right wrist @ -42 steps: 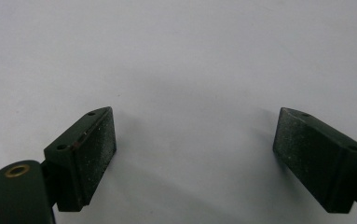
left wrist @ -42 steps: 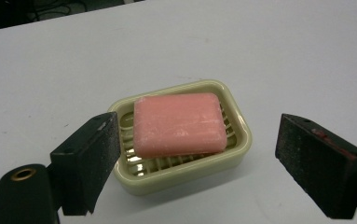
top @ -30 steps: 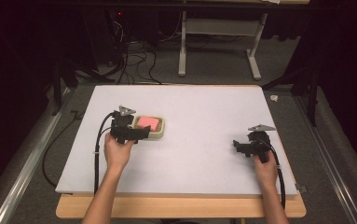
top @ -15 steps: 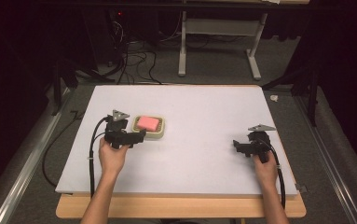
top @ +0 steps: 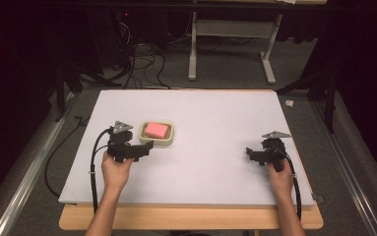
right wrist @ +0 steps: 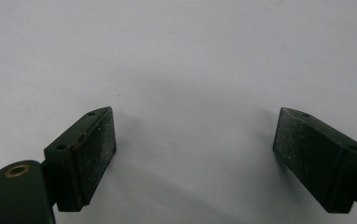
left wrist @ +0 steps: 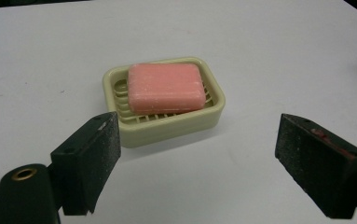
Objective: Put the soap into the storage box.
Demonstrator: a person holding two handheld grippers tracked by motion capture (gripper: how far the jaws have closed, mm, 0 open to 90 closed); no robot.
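A pink bar of soap [top: 155, 130] lies in a cream slotted soap dish [top: 169, 143] on the left half of the white board. My left gripper [top: 149, 146] sits just in front of and left of the dish, jaws pointing at it. In the left gripper view the soap [left wrist: 164, 87] and dish [left wrist: 167, 130] lie a little beyond my left gripper [left wrist: 195, 154], which is open and holds nothing. My right gripper [top: 249, 151] rests near the board's right side. Its own view has my right gripper [right wrist: 195, 149] open over bare white surface.
The white board [top: 205, 113] lies on a wooden table whose front edge [top: 191, 219] is close to the person. Black cables [top: 141, 73] and a grey frame [top: 230, 34] stand on the floor beyond. Dark stands flank the table.
My left gripper has drawn back from the soap dish, to the left and toward the person. The right gripper has stayed put.
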